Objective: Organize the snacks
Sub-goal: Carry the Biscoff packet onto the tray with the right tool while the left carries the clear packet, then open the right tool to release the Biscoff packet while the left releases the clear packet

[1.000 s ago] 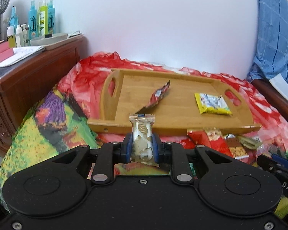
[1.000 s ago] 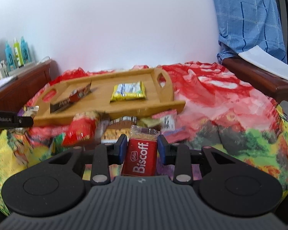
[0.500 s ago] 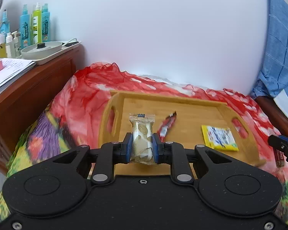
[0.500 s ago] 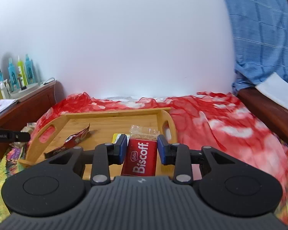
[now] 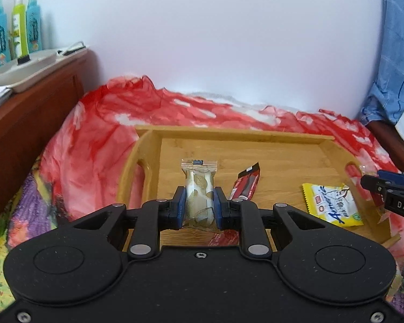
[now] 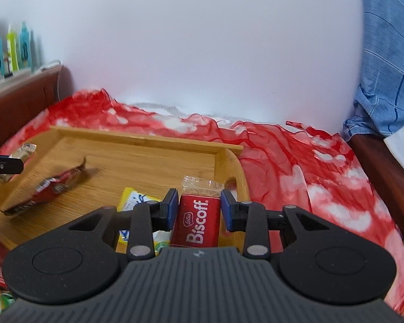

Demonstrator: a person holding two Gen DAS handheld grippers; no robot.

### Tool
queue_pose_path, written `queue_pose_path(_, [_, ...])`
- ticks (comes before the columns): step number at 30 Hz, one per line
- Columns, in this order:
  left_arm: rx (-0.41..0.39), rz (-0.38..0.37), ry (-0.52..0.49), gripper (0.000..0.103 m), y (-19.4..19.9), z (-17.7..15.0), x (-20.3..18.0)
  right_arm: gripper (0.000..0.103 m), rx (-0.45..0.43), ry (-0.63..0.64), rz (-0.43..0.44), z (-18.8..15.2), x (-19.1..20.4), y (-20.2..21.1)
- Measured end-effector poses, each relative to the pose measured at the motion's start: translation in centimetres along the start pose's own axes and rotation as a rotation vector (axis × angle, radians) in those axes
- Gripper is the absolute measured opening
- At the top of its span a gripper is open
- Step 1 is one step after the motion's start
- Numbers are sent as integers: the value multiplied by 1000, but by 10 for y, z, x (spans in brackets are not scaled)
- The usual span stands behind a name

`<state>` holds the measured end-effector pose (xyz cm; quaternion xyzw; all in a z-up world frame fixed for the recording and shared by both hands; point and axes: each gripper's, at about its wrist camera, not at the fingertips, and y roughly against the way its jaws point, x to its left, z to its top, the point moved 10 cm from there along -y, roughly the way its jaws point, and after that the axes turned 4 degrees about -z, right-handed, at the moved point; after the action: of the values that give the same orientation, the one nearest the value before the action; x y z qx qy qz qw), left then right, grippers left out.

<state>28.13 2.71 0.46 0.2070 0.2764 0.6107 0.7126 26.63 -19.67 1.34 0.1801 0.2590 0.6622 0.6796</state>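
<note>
My left gripper (image 5: 199, 202) is shut on a cream and gold wrapped snack (image 5: 199, 188), held upright over the left part of the wooden tray (image 5: 229, 132). My right gripper (image 6: 199, 204) is shut on a red Biscoff packet (image 6: 198, 220), held over the tray's (image 6: 148, 141) right end near its handle slot. On the tray lie a red-brown candy wrapper (image 5: 247, 184) (image 6: 51, 185) and a yellow snack packet (image 5: 332, 204) (image 6: 137, 197). The right gripper (image 5: 390, 191) shows at the right edge of the left wrist view. The left gripper (image 6: 2, 165) shows at the left edge of the right wrist view.
The tray rests on a red flowered bedcover (image 5: 94, 140) against a white wall. A wooden cabinet (image 5: 27, 113) with bottles (image 5: 18, 24) and a pale dish (image 5: 24, 66) stands at the left. Blue checked cloth (image 6: 387, 53) hangs over wooden furniture at the right.
Both grippers moved forward from the loose snack pile at the near edge to over the tray, each keeping its packet. The tray now looks much closer in both views.
</note>
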Motion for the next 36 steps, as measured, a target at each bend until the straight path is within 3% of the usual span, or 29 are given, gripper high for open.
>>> queue_pose_path(9, [41,-10,-37,20,-20,-15,-10,38,57,22,-42,-11,-4,-25])
queue_pose_path(22, [82,-100,15,20,-29,-33,-30,38,77,-30,45,-17,23,-34])
queue_pose_path(36, [76,-117,2,20,-32,-35,-42,39,76,-63,86,-20,38,-38])
